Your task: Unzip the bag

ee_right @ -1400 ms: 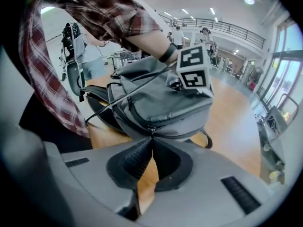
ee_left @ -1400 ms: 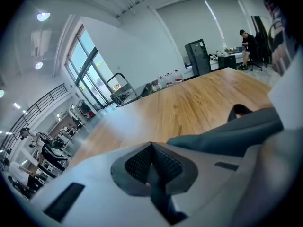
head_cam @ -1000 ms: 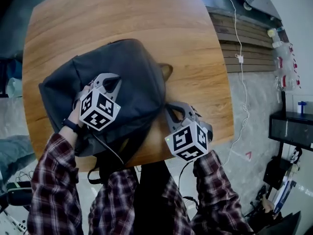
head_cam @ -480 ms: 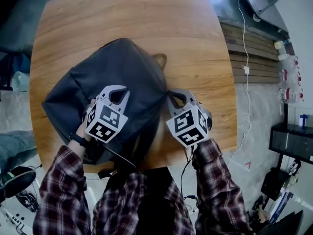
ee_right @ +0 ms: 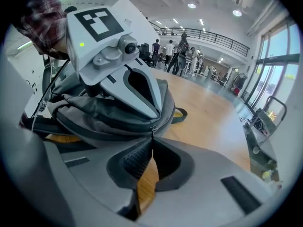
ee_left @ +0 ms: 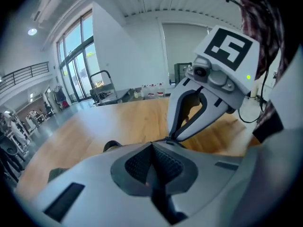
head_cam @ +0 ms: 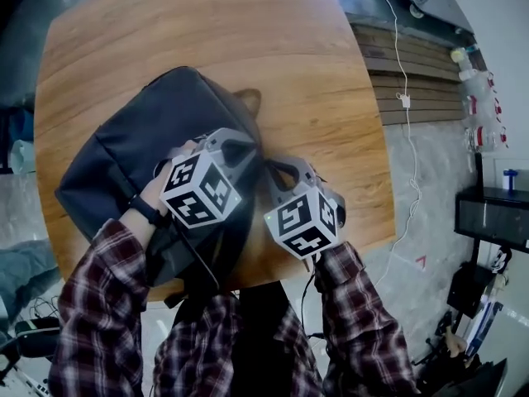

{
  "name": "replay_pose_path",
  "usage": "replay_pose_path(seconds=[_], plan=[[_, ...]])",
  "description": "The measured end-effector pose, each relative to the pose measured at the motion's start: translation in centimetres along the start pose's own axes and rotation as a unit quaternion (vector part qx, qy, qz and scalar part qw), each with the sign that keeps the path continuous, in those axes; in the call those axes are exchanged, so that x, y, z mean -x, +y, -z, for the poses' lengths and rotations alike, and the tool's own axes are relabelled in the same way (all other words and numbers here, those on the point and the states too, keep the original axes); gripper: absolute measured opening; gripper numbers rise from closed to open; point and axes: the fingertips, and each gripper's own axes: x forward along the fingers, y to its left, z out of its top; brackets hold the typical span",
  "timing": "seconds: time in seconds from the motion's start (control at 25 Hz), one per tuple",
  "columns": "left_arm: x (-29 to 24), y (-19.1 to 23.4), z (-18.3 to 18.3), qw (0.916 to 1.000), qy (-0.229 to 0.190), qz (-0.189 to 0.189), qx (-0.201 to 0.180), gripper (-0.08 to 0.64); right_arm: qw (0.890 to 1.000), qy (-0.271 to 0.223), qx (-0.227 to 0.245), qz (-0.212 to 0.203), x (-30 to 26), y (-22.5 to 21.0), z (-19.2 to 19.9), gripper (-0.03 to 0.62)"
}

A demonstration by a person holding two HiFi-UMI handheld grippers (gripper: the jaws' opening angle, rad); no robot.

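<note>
A dark grey backpack (head_cam: 140, 151) lies flat on the round wooden table (head_cam: 207, 31). At the bag's right edge my right gripper (head_cam: 269, 169) is shut on the small metal zipper pull (ee_right: 152, 130), which sticks out of the bag's seam in the right gripper view. Tip to tip beside it, my left gripper (head_cam: 254, 154) rests on the bag (ee_right: 94, 112). Its jaws are shut in the left gripper view (ee_left: 152, 144); whether they pinch fabric is hidden. The right gripper (ee_left: 169, 138) fills that view just ahead.
The bag's carry loop (head_cam: 248, 99) lies on the wood past both grippers. Its straps (head_cam: 194, 279) hang over the table's near edge. Off the table to the right are a slatted wooden panel (head_cam: 413, 81), a white cable (head_cam: 409, 139) and a black cabinet (head_cam: 496, 217).
My left gripper has crossed the bag from its middle to the right edge, ending beside the right gripper. The right gripper has shifted slightly left and stayed shut.
</note>
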Motion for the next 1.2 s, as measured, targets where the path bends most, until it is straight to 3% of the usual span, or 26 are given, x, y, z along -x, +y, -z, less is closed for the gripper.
replay_pose_path(seconds=[0.28,0.4,0.56,0.76,0.96,1.12,1.2], plan=[[-1.3,0.2,0.7,0.9964,-0.009,0.051,0.067,0.009,0.999,0.000,-0.042,-0.034,1.1,4.1,0.6,0.018],[-1.5,0.3,0.7,0.9923,-0.007,0.076,0.097,0.009,0.998,0.003,-0.047,-0.029,1.4,6.0,-0.1,0.018],[-1.7,0.5,0.9,0.9874,-0.008,0.093,0.128,0.008,0.999,0.020,-0.004,-0.028,1.3,8.1,-1.1,0.018],[-1.8,0.6,1.1,0.9864,-0.005,0.096,0.134,0.009,0.998,0.025,0.037,-0.049,1.0,10.8,-1.6,0.018],[-1.3,0.6,0.6,0.9870,-0.022,0.081,0.137,0.009,0.998,0.002,-0.028,-0.059,0.9,10.6,-1.6,0.020],[0.7,1.4,0.5,0.9859,-0.046,0.030,0.158,0.009,0.995,-0.022,-0.084,-0.054,2.2,9.6,-1.3,0.020],[2.6,1.5,0.3,0.9802,-0.070,0.002,0.185,0.009,0.991,-0.030,-0.122,-0.052,3.3,8.8,-0.8,0.020]])
